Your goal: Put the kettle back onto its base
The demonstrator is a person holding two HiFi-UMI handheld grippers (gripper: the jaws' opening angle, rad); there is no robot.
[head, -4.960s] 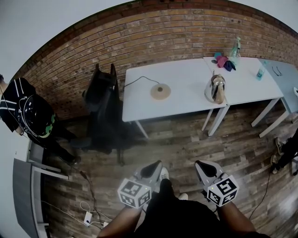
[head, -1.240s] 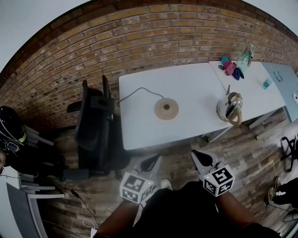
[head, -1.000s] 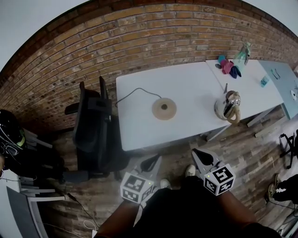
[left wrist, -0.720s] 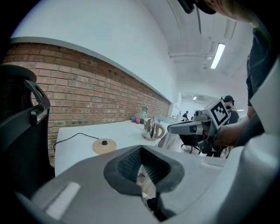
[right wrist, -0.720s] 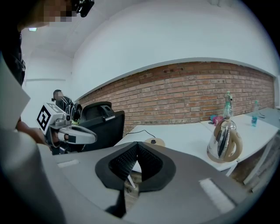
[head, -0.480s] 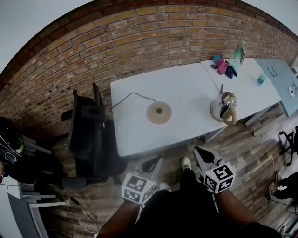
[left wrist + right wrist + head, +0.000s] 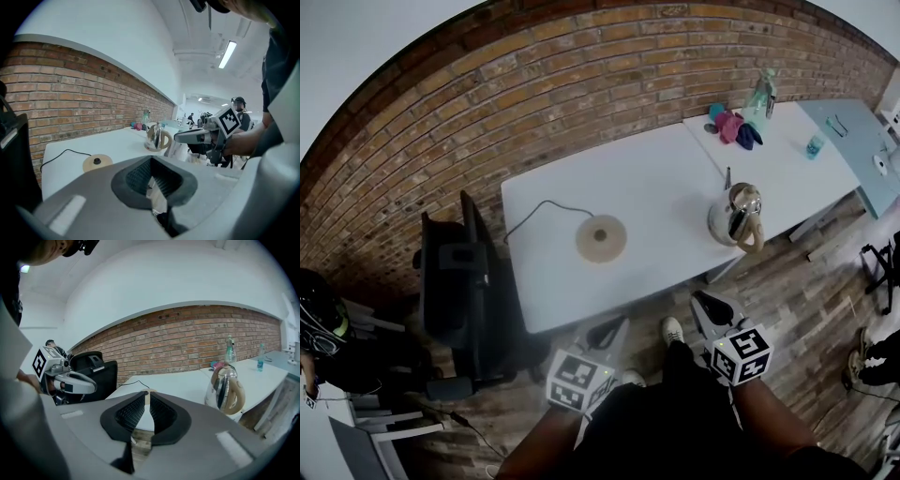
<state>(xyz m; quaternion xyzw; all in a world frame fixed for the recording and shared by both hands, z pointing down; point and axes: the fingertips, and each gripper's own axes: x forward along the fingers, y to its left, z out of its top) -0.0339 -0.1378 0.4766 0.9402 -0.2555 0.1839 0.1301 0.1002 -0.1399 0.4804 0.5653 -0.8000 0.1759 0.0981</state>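
Brick-walled room; reference: white table. Steel kettle upright near the table's front right edge. Round corded base centre-left on the table, well apart from kettle. Left gripper, right gripper: off the table's front edge, jaws nearly together, empty.

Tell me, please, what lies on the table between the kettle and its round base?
Nothing. In the head view, the stretch of white table between the base and the kettle is bare. The cord runs off the other way.
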